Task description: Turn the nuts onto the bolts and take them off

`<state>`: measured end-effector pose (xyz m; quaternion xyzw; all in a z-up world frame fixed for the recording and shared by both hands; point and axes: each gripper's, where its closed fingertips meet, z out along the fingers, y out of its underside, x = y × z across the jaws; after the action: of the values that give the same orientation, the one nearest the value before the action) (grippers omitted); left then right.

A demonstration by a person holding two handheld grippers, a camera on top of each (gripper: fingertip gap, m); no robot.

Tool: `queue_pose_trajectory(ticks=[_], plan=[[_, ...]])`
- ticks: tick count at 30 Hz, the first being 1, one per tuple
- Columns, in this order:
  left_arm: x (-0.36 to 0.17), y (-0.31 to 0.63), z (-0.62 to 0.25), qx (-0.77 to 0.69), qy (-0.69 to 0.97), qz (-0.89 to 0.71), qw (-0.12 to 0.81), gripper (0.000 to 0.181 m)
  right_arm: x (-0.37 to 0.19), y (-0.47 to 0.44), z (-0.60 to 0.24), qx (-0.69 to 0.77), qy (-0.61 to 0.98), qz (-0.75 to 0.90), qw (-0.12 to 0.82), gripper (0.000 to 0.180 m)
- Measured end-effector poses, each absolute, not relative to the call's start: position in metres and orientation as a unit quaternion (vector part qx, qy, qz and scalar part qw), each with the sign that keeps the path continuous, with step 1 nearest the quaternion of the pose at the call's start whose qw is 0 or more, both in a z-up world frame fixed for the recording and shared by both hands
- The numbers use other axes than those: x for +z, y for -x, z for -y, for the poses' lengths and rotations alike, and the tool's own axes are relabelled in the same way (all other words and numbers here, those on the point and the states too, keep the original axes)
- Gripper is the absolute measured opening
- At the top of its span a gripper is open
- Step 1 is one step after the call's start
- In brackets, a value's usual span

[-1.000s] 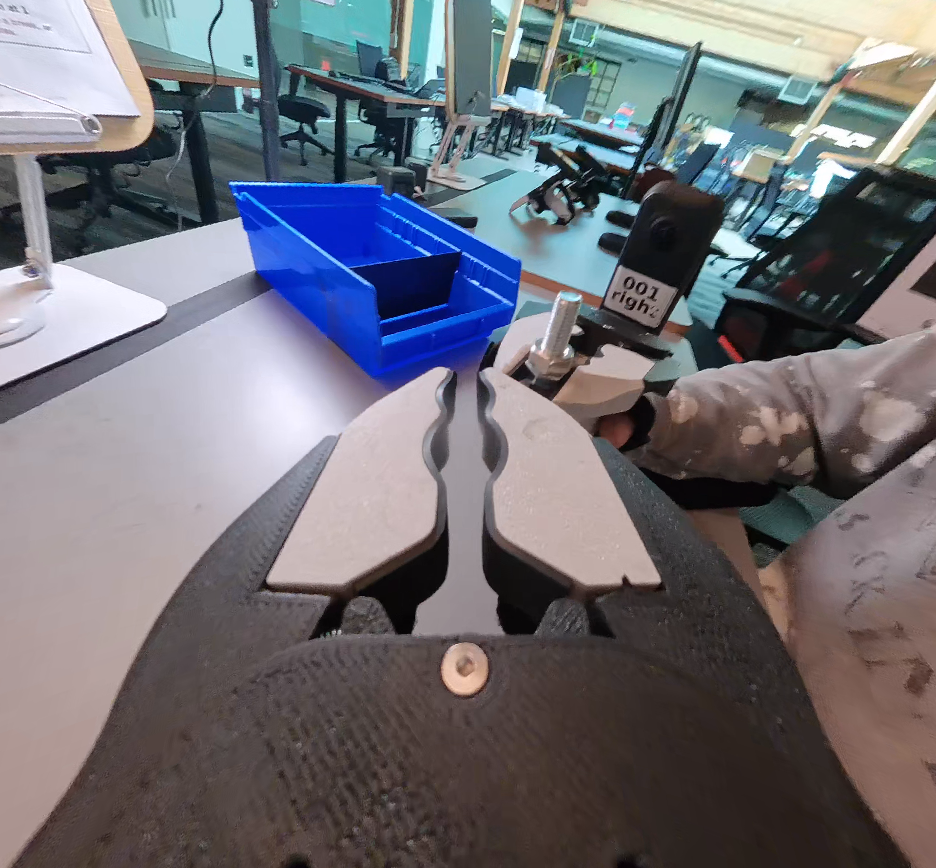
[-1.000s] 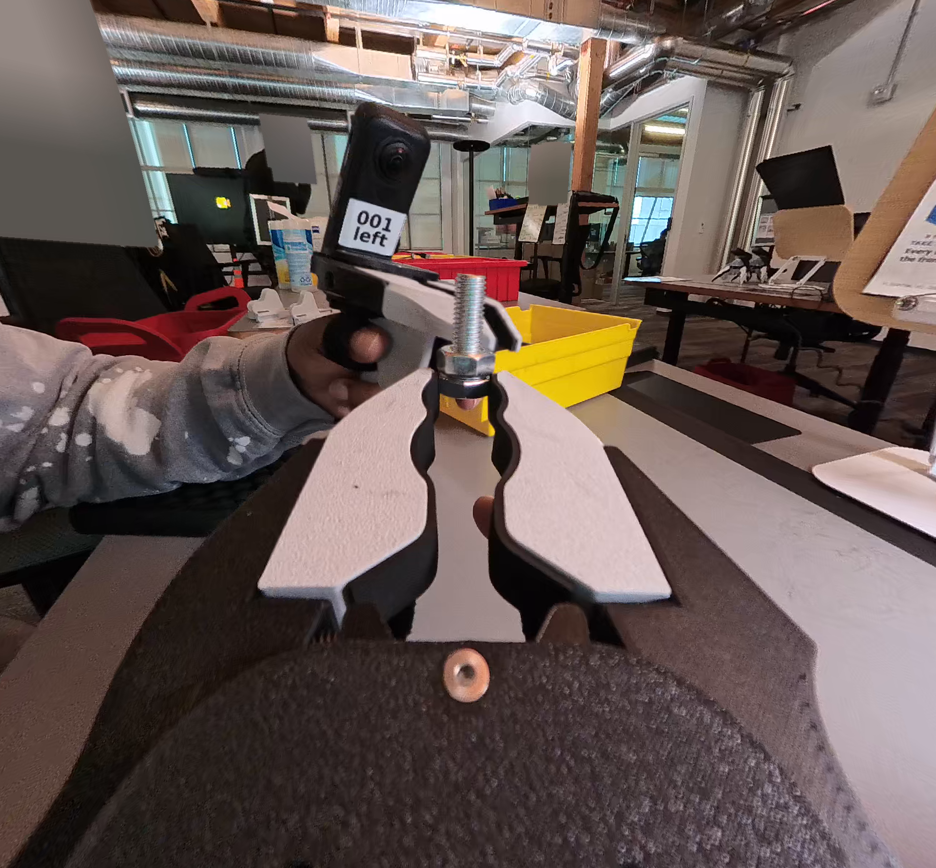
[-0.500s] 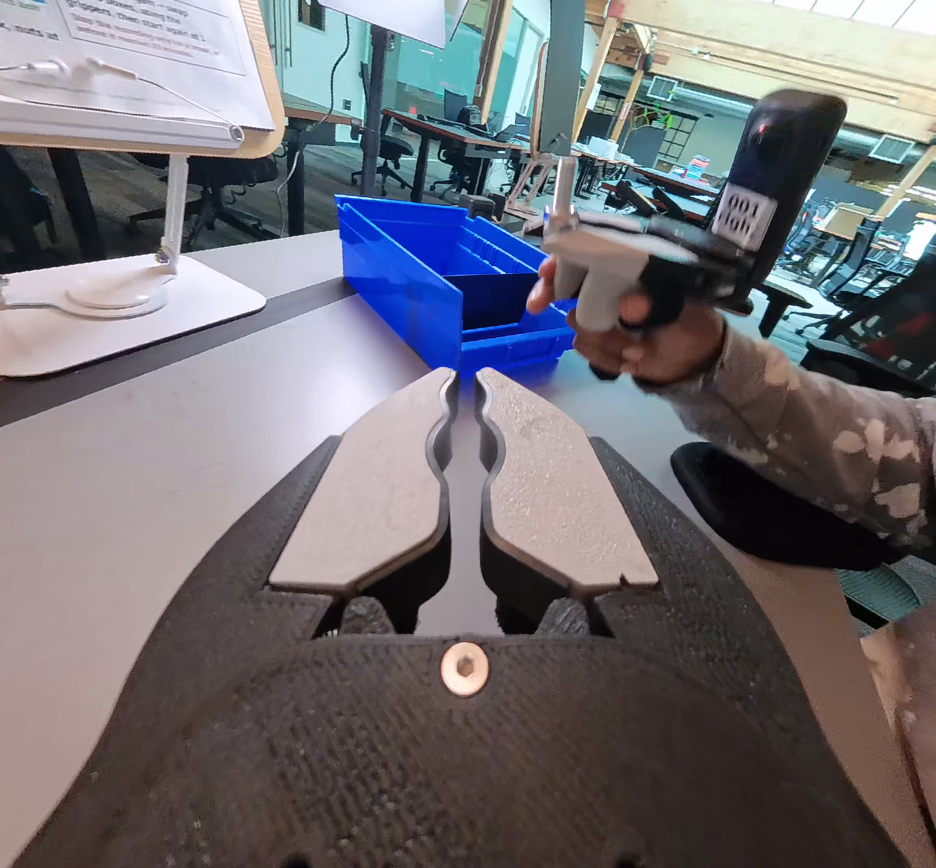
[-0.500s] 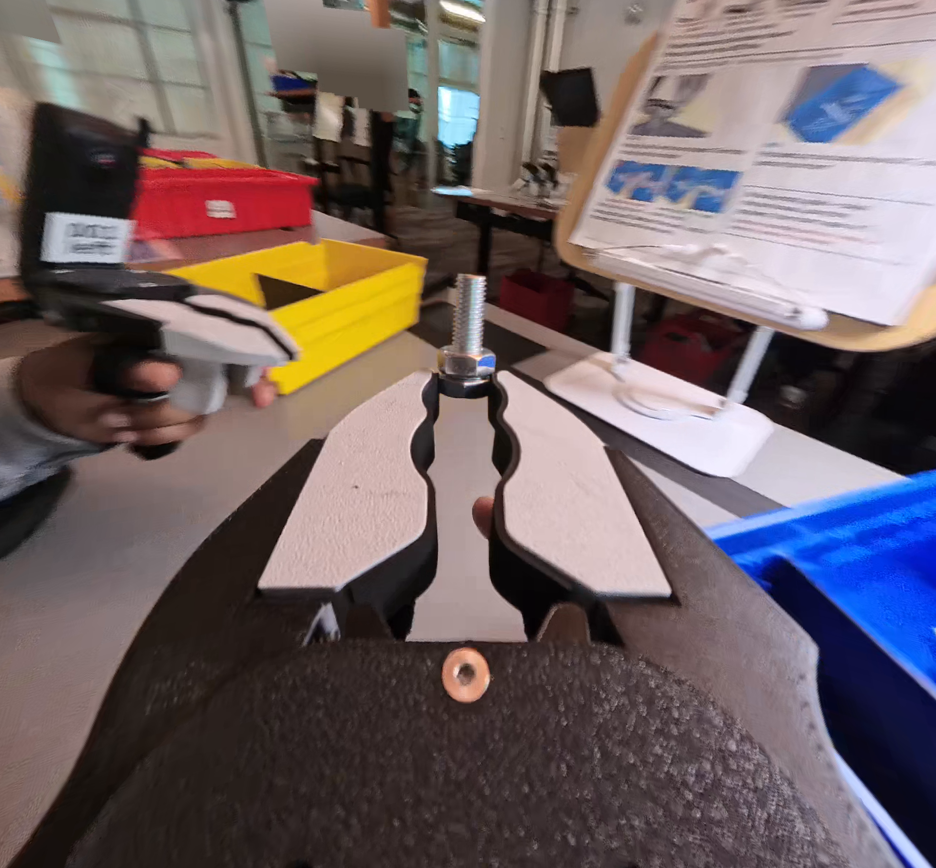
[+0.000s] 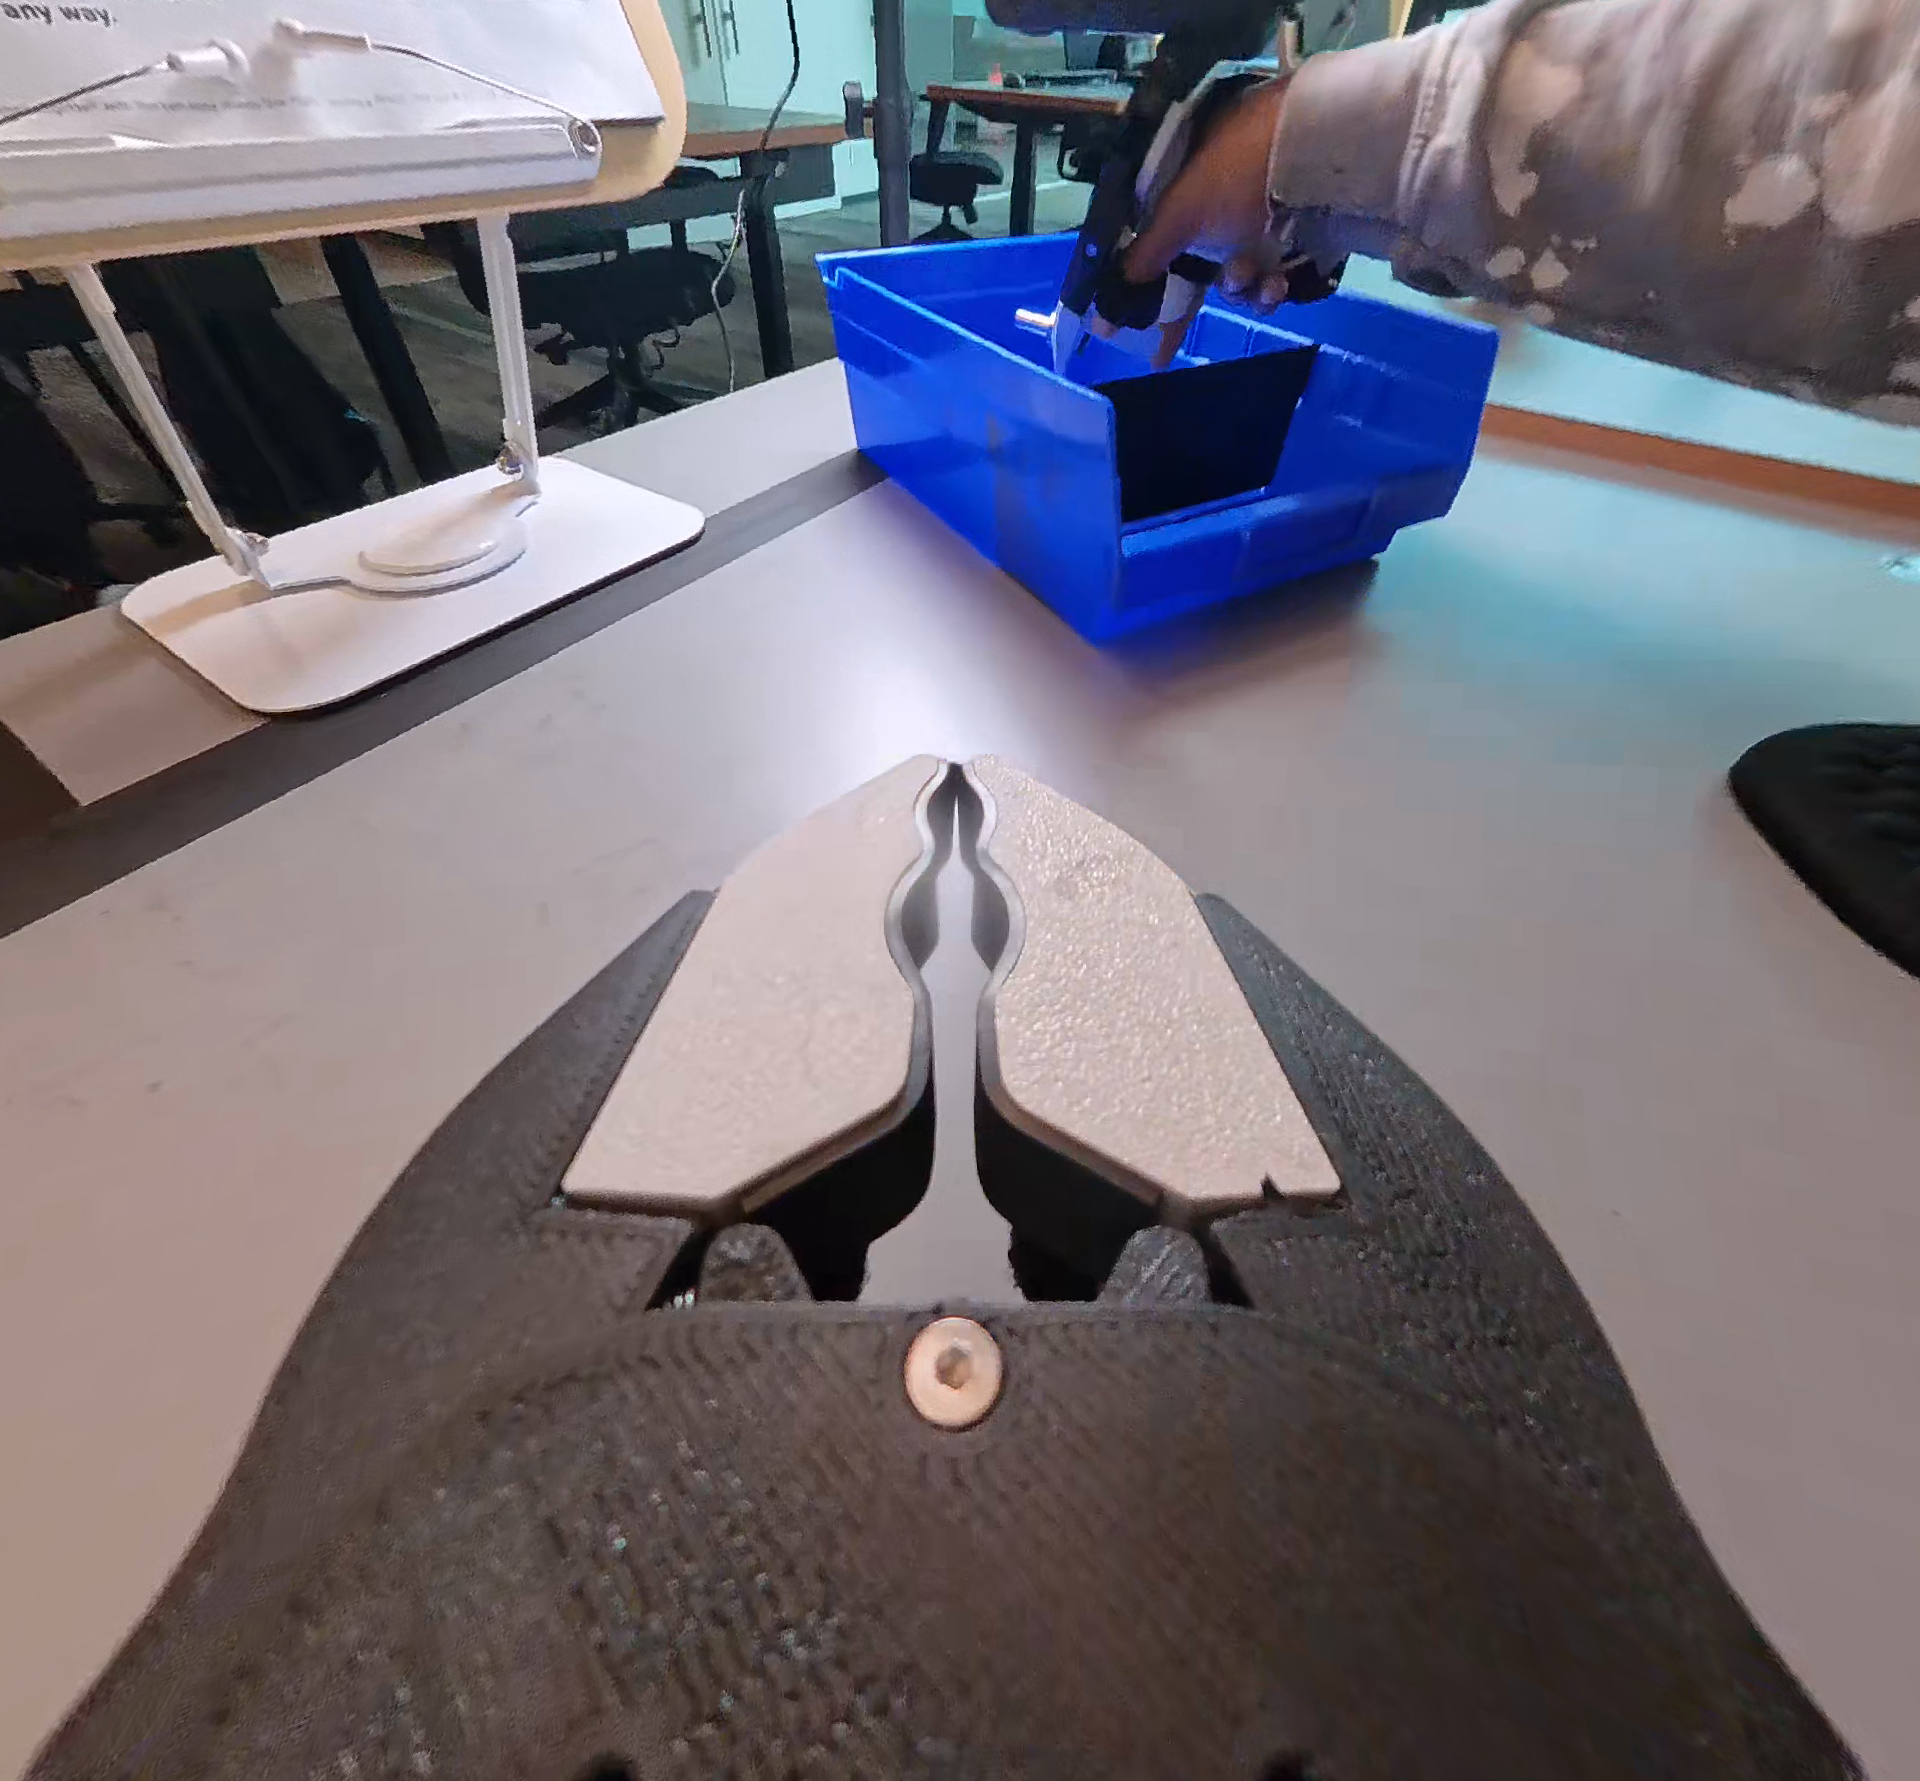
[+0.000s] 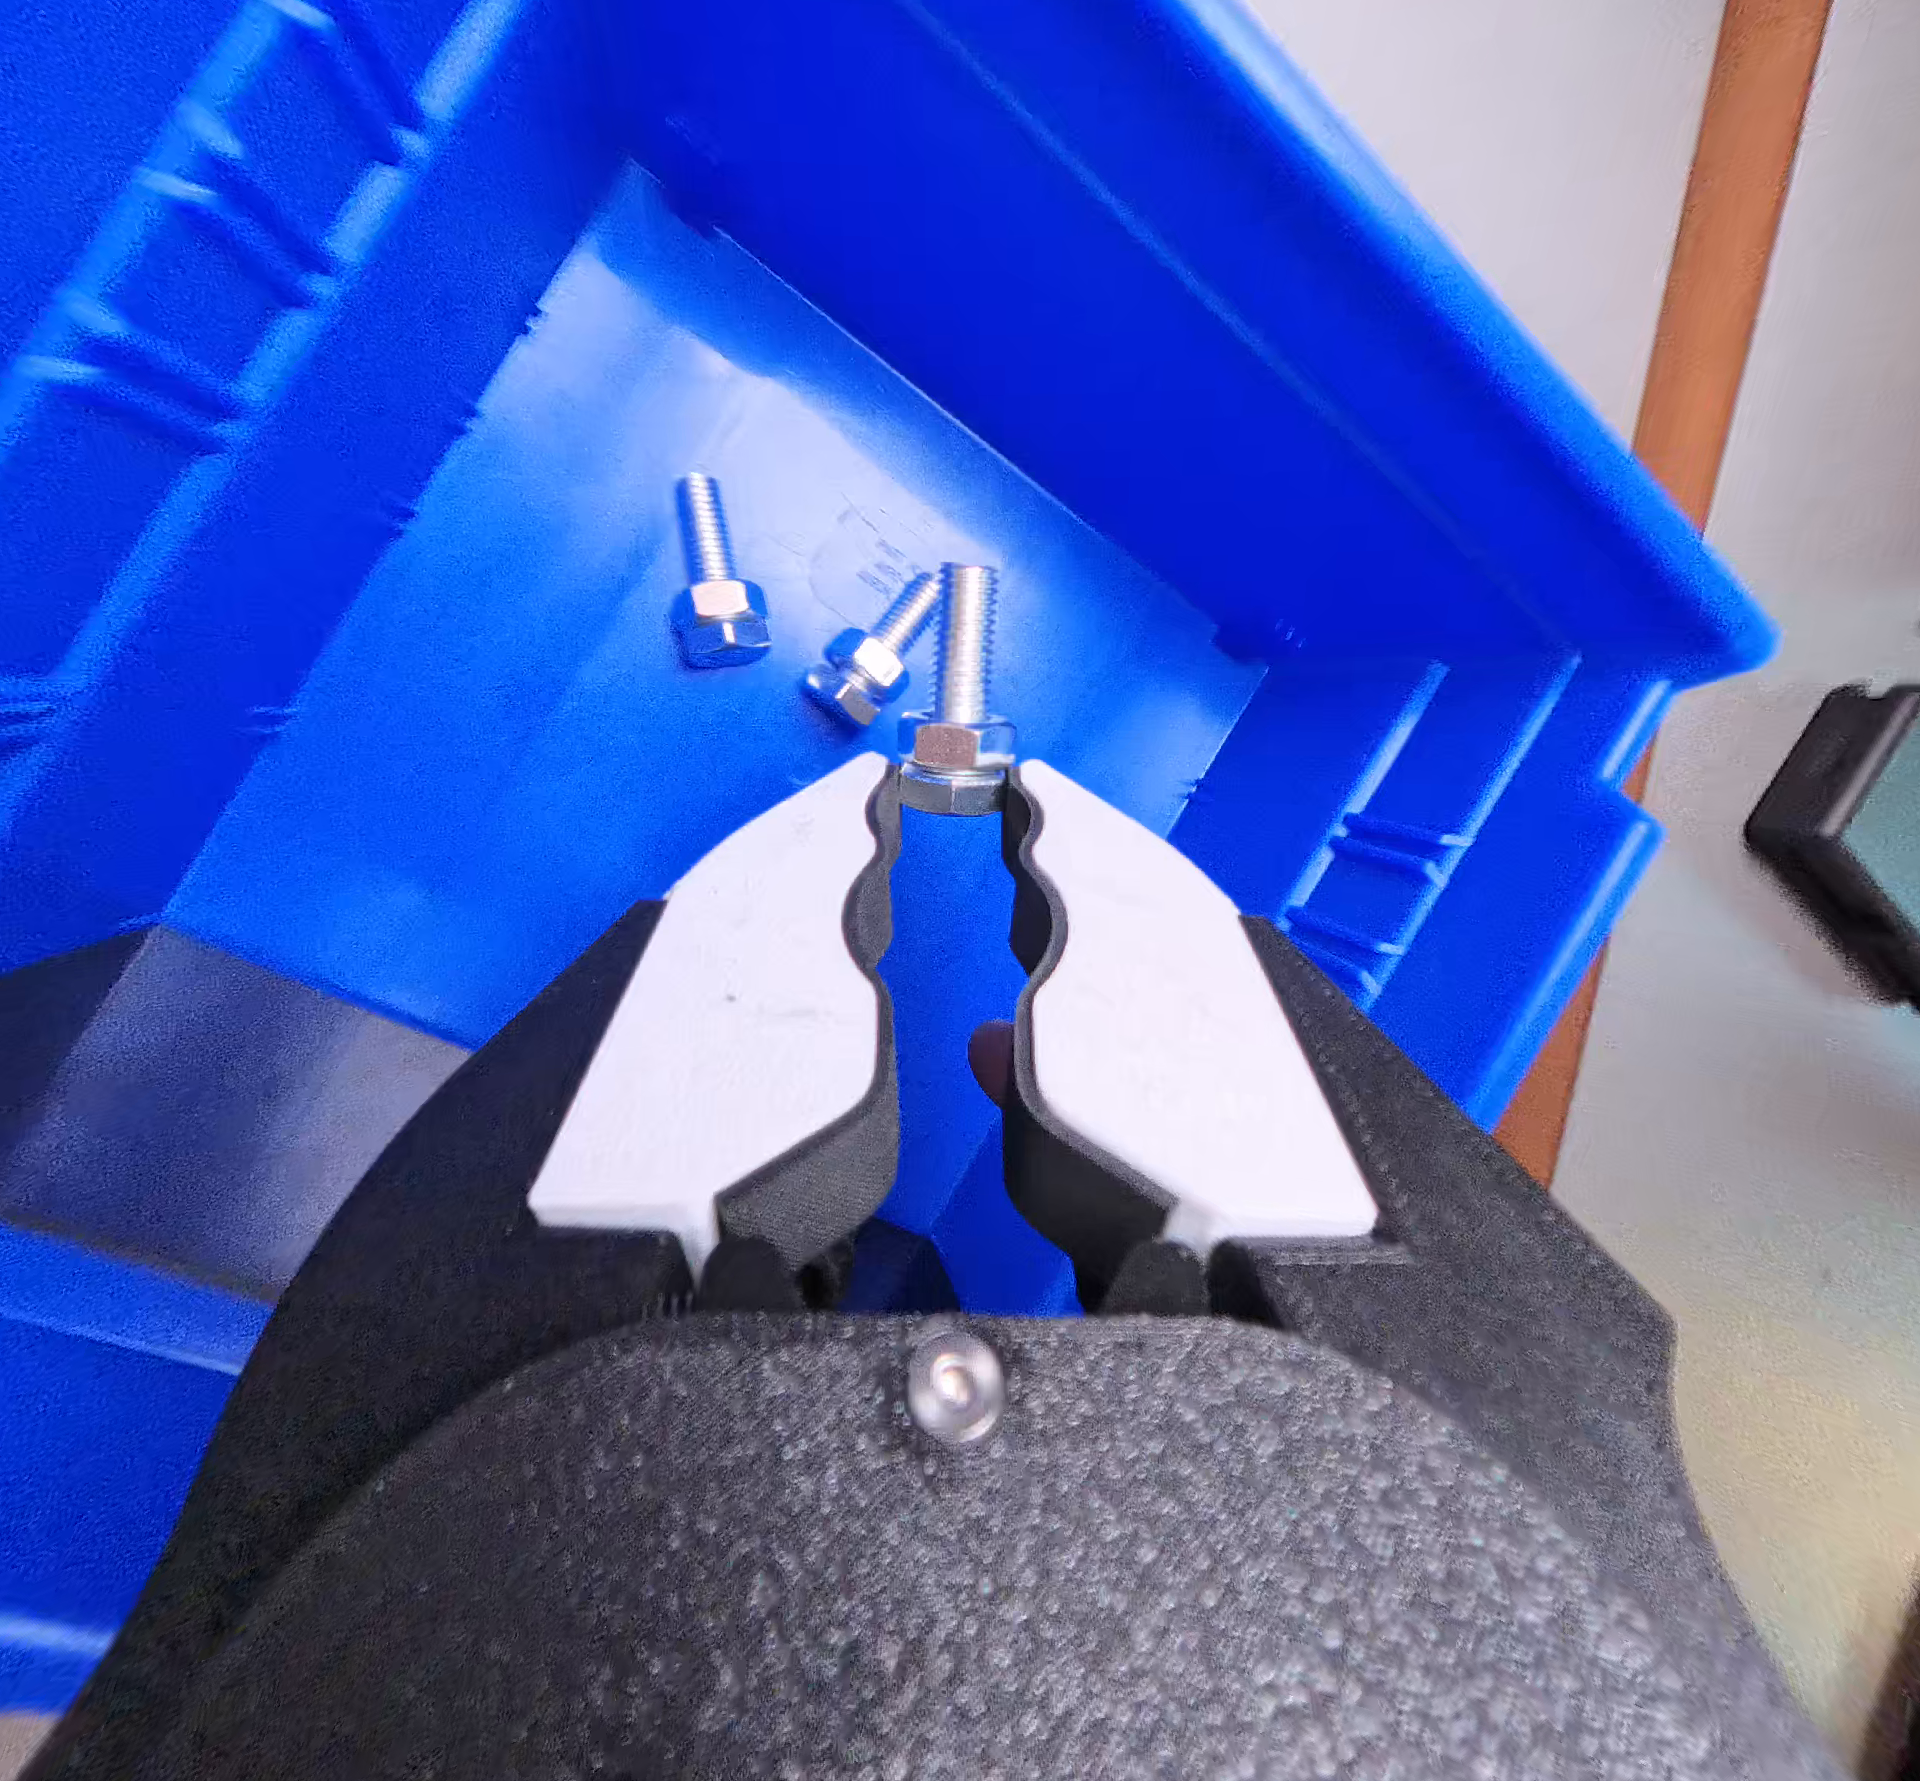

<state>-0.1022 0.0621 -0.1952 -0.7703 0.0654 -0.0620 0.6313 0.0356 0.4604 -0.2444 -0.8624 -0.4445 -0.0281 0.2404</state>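
My right tool (image 6: pixel 951 775) is clamped on the head of a silver threaded steel bolt (image 6: pixel 964 651) with a hex nut (image 6: pixel 951 746) run down to that head, and I hold it inside the blue plastic bin (image 6: pixel 1351 443), above the bin floor. Two more silver bolts with nuts fitted (image 6: pixel 712 588) (image 6: pixel 868 666) lie on that floor just beyond the held one; whether the held shank touches the nearer of them I cannot tell. My left tool (image 5: pixel 956 781) is closed on nothing, its tips together, and hovers over the grey tabletop (image 5: pixel 1455 796), well apart from the bin. In the left wrist view the right tool (image 5: pixel 1075 334) points down into the rear compartment, behind the black divider (image 5: pixel 1205 432). I judge the step in hand to be depositing the assembled bolt. To do it well, I lower the shank until it is near the floor, steer it toward a bare patch beside the two resting bolts, then part the fingers slowly so that the bolt drops flat without bouncing or knocking the others.
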Motion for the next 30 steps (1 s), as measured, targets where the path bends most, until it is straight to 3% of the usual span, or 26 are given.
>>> queue_pose_trajectory(ticks=[5, 11, 14, 17, 21, 23, 26, 30], plan=[[-0.195, 0.104, -0.062, -0.065, 0.767, -0.06, 0.636, 0.0, -0.281, -0.053, -0.469, -0.08, 0.896, 0.399, 0.178, 0.018], [-0.191, 0.116, -0.062, -0.078, 0.758, -0.033, 0.647, 0.0, -0.282, -0.053, -0.467, -0.078, 0.89, 0.414, 0.173, 0.019], [-0.188, 0.121, -0.06, -0.076, 0.753, -0.023, 0.654, 0.0, -0.266, -0.047, -0.468, -0.066, 0.875, 0.432, 0.209, 0.029], [-0.185, 0.126, -0.059, -0.065, 0.75, -0.02, 0.658, 0.0, -0.221, -0.022, -0.46, -0.008, 0.837, 0.45, 0.31, 0.03], [-0.172, 0.14, -0.055, -0.056, 0.742, -0.006, 0.668, 0.0, -0.132, 0.026, -0.373, 0.185, 0.707, 0.498, 0.467, 0.029], [-0.158, 0.159, -0.05, -0.045, 0.735, 0.014, 0.676, 0.0, -0.106, 0.032, -0.303, 0.278, 0.638, 0.52, 0.496, 0.028], [-0.132, 0.206, -0.037, -0.018, 0.725, 0.056, 0.686, 0.003, -0.108, 0.021, -0.199, 0.366, 0.569, 0.554, 0.484, 0.028], [-0.107, 0.289, -0.014, 0.003, 0.741, 0.119, 0.661, 0.015, -0.154, 0.004, -0.105, 0.437, 0.53, 0.584, 0.433, 0.028]])
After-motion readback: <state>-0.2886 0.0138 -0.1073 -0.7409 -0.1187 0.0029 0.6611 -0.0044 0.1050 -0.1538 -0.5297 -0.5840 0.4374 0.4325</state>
